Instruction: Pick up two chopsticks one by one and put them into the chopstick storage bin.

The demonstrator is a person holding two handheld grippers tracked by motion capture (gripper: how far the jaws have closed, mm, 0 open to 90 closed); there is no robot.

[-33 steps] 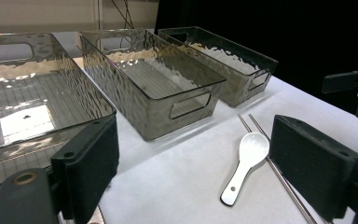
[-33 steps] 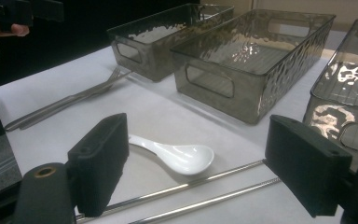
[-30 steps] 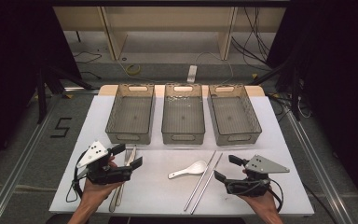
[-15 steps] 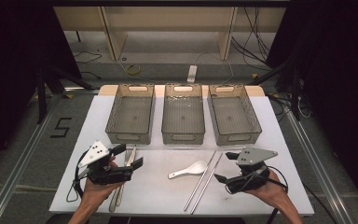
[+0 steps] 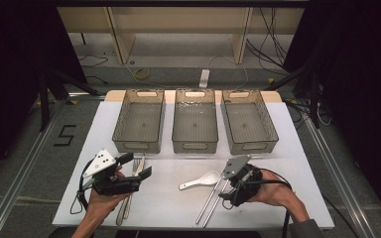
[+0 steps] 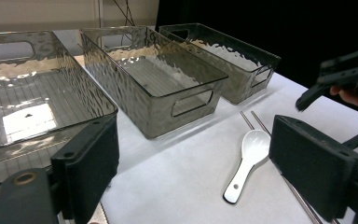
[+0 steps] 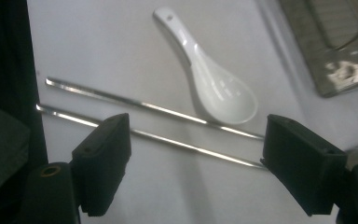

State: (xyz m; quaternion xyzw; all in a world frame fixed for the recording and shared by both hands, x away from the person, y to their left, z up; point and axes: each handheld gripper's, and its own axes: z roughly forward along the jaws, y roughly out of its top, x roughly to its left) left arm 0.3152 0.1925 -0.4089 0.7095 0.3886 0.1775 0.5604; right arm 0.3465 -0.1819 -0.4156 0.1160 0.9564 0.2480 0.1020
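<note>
Right gripper (image 5: 226, 190) has swung left since earlier, jaws apart over metal chopsticks (image 7: 154, 122) near table's (image 5: 287, 148) front edge; white spoon (image 7: 209, 84) just beyond.

The two metal chopsticks (image 7: 154, 126) — thin, shiny steel rods — lie flat and side by side on the white table, nearly parallel with a narrow gap between them, just beside the bowl of the white ceramic spoon (image 7: 209, 79) — itself lying bowl-up.

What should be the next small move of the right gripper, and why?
Probably lower the right gripper straight down and close it on the two thin metal chopsticks: its jaws stand open, one at each side of them, above the white table.
</note>
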